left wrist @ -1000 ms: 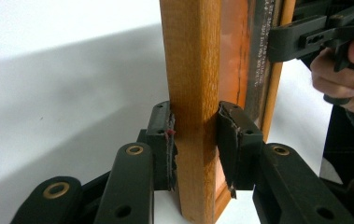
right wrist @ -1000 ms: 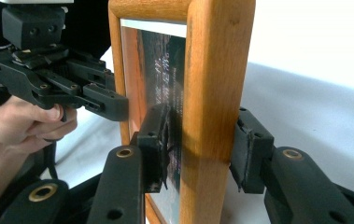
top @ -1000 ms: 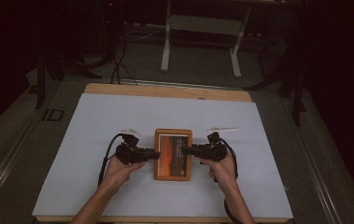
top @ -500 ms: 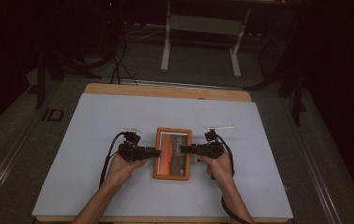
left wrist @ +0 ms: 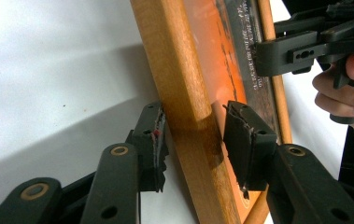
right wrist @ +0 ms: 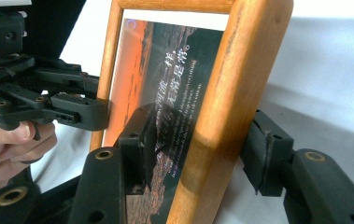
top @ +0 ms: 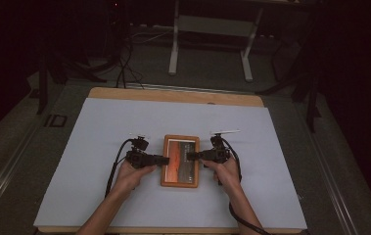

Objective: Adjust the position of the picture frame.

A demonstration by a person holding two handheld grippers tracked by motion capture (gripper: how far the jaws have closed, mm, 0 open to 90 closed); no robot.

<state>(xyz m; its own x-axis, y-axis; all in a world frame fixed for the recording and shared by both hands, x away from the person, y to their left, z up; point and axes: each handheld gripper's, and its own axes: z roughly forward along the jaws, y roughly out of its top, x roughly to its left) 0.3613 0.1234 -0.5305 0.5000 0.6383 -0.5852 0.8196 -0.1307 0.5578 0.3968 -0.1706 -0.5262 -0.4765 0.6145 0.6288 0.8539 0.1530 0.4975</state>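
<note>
A wooden picture frame (top: 180, 182) holding an orange sunset print with text sits at the middle of the white mat. My left gripper (top: 166, 160) grips its left rail (left wrist: 174, 60), one jaw behind the wood and one on the glass side. My right gripper (top: 189, 156) grips the right rail (right wrist: 244, 70) the same way, one pad reflected in the glass. Each gripper view shows the other gripper across the frame, the right gripper (left wrist: 277, 56) and the left gripper (right wrist: 86, 114), each with a hand on it. A shadow lies on the mat beside the frame.
The white mat (top: 100, 127) covers a wooden table whose far edge (top: 173, 95) shows bare wood. Black cables (top: 114, 166) trail from both grippers toward the near edge. A metal stand (top: 175, 44) and floor cables stand beyond the table.
The frame and both grippers stay almost in place. The print looks more orange than a second ago, so the frame's tilt seems slightly altered.
</note>
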